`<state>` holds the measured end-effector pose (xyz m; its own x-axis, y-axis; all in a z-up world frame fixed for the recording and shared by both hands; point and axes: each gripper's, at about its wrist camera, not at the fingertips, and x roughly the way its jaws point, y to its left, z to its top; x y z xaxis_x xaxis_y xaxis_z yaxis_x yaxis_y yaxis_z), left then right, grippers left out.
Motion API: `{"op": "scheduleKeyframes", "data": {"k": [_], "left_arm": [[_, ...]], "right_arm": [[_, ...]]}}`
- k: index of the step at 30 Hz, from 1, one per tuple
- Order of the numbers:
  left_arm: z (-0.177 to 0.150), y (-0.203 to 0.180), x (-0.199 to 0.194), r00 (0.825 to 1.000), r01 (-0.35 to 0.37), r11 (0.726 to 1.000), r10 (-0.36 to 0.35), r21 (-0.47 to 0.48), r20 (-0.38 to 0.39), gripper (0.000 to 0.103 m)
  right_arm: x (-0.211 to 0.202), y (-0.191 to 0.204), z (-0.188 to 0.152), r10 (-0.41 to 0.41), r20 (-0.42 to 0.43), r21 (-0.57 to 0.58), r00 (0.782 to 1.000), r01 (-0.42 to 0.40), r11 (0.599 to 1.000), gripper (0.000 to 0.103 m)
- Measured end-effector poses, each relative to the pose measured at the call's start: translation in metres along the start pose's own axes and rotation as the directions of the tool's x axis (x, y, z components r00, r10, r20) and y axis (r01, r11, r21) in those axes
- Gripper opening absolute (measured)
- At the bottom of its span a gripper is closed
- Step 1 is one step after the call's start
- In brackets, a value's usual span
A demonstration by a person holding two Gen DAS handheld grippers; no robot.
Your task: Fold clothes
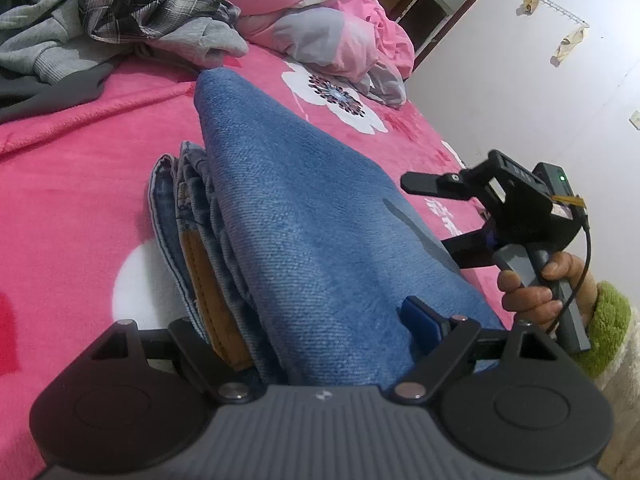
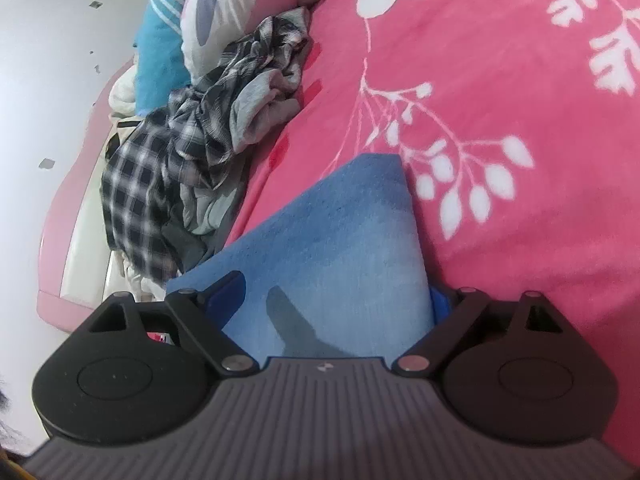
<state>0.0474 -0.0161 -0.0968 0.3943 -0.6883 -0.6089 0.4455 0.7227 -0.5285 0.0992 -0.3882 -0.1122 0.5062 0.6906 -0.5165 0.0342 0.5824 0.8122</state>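
Jeans lie folded on the pink bed, and could flop open if I bump them. My left tool sits wide around them, not squeezing. My right tool is wide too. Both point slanting down at them.

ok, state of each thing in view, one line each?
jeans: folded, flat on the pink floral blanket
plaid shirt: crumpled in a pile, unfolded
grey hoodie: crumpled, unfolded
left gripper: open, astride the jeans
right gripper: open, jeans between its fingers
pink duvet: bunched up
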Motion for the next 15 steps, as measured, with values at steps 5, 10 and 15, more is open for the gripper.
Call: {"op": "scheduleKeyframes", "data": {"k": [5, 10, 15], "left_arm": [[-0.001, 0.002, 0.0, 1.0, 0.009, 1.0, -0.009, -0.003, 0.004, 0.086], [-0.002, 0.003, 0.0, 1.0, 0.02, 1.0, -0.02, -0.002, 0.005, 0.087], [-0.003, 0.004, -0.001, 1.0, 0.028, 1.0, -0.028, 0.0, 0.007, 0.087]], "right_arm": [[-0.008, -0.001, -0.011, 0.014, -0.047, -0.008, 0.999, -0.015, 1.0, 0.085], [-0.019, -0.003, -0.025, 0.036, -0.088, -0.023, 0.995, -0.038, 0.999, 0.085], [-0.011, -0.005, -0.02, 0.059, -0.099, -0.027, 0.993, -0.062, 0.998, 0.085]]}}
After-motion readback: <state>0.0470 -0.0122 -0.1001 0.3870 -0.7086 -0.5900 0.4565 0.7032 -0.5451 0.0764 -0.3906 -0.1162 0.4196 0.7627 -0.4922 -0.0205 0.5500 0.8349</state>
